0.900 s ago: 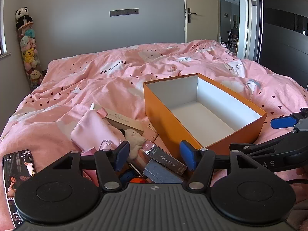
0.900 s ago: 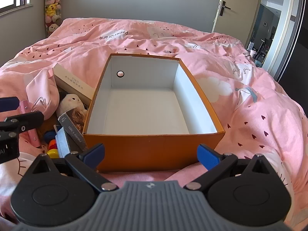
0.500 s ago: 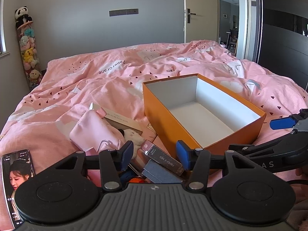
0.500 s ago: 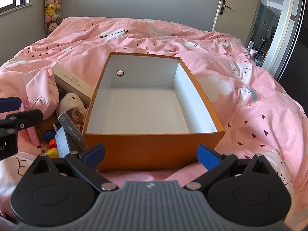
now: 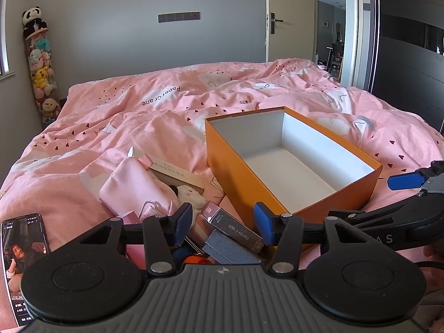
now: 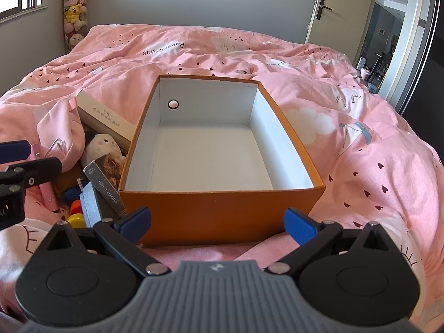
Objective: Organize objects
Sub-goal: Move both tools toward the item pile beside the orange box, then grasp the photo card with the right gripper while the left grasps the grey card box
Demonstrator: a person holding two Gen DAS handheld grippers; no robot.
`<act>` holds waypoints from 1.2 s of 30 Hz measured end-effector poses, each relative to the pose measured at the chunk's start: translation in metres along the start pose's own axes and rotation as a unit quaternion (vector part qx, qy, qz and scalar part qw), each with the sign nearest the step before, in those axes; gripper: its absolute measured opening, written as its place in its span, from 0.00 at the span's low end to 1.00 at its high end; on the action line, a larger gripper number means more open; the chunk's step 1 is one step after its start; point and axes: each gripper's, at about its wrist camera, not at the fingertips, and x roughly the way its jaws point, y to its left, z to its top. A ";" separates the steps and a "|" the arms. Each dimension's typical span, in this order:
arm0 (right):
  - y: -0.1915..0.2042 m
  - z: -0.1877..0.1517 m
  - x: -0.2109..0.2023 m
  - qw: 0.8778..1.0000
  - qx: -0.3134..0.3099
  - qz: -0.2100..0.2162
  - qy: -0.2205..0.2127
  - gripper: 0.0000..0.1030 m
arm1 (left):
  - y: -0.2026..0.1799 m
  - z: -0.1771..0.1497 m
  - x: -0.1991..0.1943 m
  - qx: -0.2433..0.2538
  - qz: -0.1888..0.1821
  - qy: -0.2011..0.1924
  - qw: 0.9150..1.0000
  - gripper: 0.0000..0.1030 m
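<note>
A wide bed fills the room, covered by a rumpled pink duvet [image 6: 360, 144] printed with small dark hearts, clouds and the words "Paper crane". Behind it stands a plain grey wall with a strip of switches [image 5: 179, 17], and in the far left corner a tall column of stuffed toys [image 5: 40, 63] topped by a panda. A door [image 6: 319, 8] stands open on the right, leading to a darker room.

On the duvet sits an orange box [image 6: 222, 213] with a white inside, open and holding nothing. Just left of it lies a small heap: a pink pouch [image 5: 133, 186], a long beige box [image 6: 104, 118], a white plush animal [image 6: 104, 147], a dark "photo card" box [image 5: 233, 229], a grey-blue box [image 5: 227, 249] beside it, and some bright little toys [image 6: 75, 213]. A phone [image 5: 19, 252] with its screen lit lies at the near left edge.

The left gripper [image 5: 223, 222] hangs over the heap, fingers apart on either side of the card box, not pinching it. The right gripper [image 6: 217, 222] is spread wide at the orange box's near wall, grasping nothing.
</note>
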 end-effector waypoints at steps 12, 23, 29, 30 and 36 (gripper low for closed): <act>0.002 -0.003 0.002 1.000 0.003 0.009 0.005 0.99 | -0.001 -0.002 0.001 0.001 0.000 0.008 1.000 0.59; 0.002 0.013 0.006 0.997 -0.002 0.078 -0.004 0.86 | 0.011 0.000 0.005 -0.004 -0.010 0.027 1.000 0.42; 0.025 0.032 0.013 0.992 -0.056 0.113 -0.011 0.61 | 0.027 -0.001 0.015 -0.025 -0.014 0.046 0.999 0.19; 0.028 0.035 0.014 0.990 -0.065 0.127 -0.011 0.58 | 0.029 -0.002 0.017 -0.028 -0.017 0.050 0.998 0.13; 0.057 0.050 0.030 0.976 -0.126 0.178 -0.001 0.43 | 0.045 -0.005 0.030 -0.047 -0.011 0.074 0.996 0.04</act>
